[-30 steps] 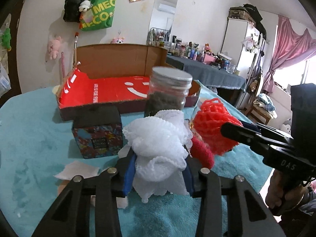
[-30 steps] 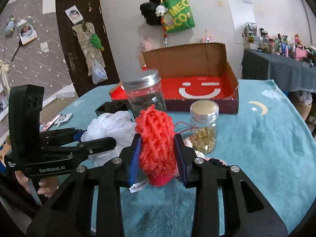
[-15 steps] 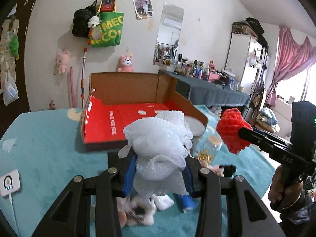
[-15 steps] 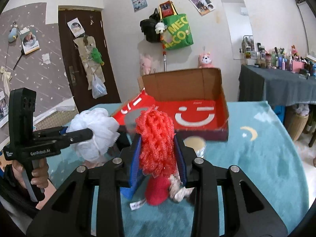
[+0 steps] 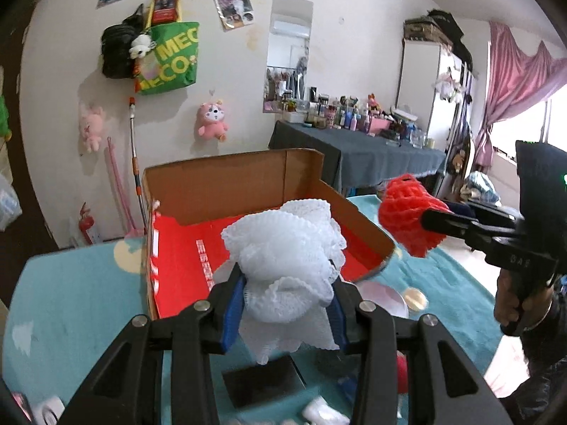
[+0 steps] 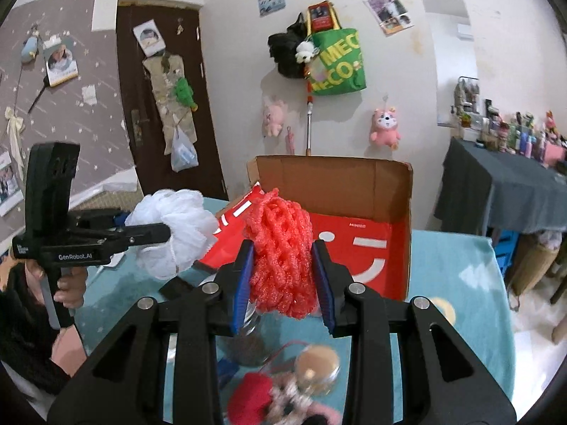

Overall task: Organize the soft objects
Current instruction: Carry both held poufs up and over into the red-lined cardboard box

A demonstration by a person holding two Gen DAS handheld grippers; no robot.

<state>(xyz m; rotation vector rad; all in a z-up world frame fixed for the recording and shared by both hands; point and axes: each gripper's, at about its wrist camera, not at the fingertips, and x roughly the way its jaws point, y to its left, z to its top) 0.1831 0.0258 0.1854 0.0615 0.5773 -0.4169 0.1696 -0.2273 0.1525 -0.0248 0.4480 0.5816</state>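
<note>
The left gripper grasps a white mesh bath pouf; the right gripper grasps a red mesh bath pouf — both lifted, with the open red-lined cardboard box at twelve o'clock. Likely next: lower and release inside. Teal-covered table, cluttered bedroom — plush toys on the wall.

Left wrist fisheye close behind the left gripper, raised above the counter, facing the open box and far wall, right wrist fisheye likewise behind the right gripper, angled from the right, box, green bag and each other's gripper shared
</note>
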